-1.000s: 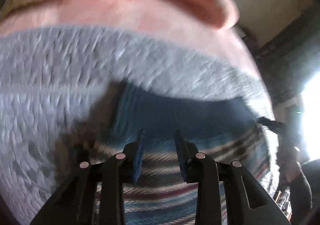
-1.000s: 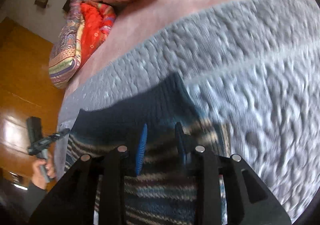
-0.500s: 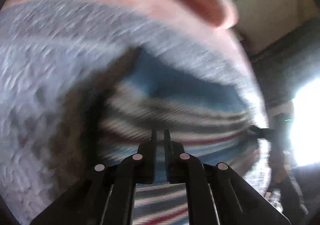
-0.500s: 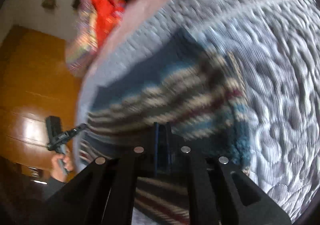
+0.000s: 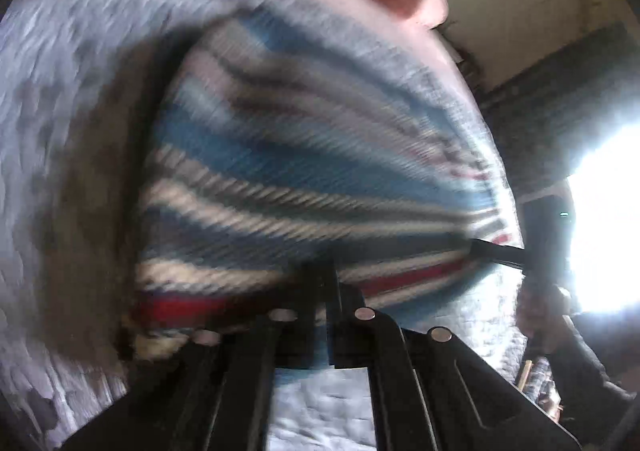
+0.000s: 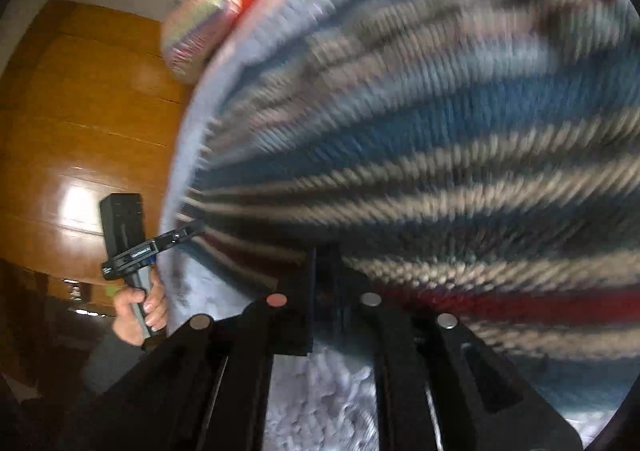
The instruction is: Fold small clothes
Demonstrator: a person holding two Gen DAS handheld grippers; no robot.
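Both my grippers, left and right, pinch the striped sweater hem, which fills mid-frame over the quilt; I should carry both corners level and lay them square

Chunky knit striped garment; textured quilted bedspread; glossy wood panelling.

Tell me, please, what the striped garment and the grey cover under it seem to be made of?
The striped garment looks like thick knitted yarn, perhaps wool or acrylic: ribbed stitch rows show along its blue, cream and red bands. The grey cover seems a quilted matte fabric, with a raised stitched pattern; blur hides the fibre.
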